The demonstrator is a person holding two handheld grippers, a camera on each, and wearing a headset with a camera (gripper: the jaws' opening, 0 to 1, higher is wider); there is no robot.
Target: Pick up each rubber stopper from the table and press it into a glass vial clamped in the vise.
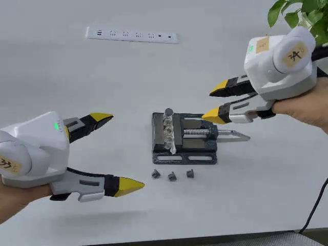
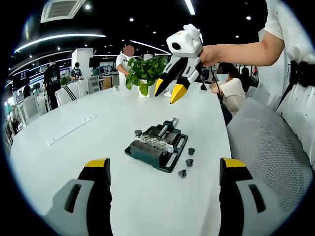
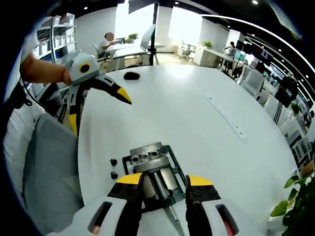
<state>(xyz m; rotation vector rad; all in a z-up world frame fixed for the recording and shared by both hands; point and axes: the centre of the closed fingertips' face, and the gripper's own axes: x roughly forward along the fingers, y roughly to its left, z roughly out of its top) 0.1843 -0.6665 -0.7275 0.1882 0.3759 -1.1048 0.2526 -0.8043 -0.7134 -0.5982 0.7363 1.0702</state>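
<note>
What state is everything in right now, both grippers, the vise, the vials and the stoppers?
Left gripper: open wide, empty, held above the table.
Right gripper: open, empty, held in the air.
Vise: closed, clamping.
Glass vials: clamped in a row; the end one stoppered, the others unstoppered.
Rubber stoppers: three, loose on the table beside the vise.

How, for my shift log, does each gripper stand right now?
White, yellow-tipped left gripper: wide open, holding nothing.
White, yellow-tipped right gripper: open, with a narrower gap, holding nothing.
</note>
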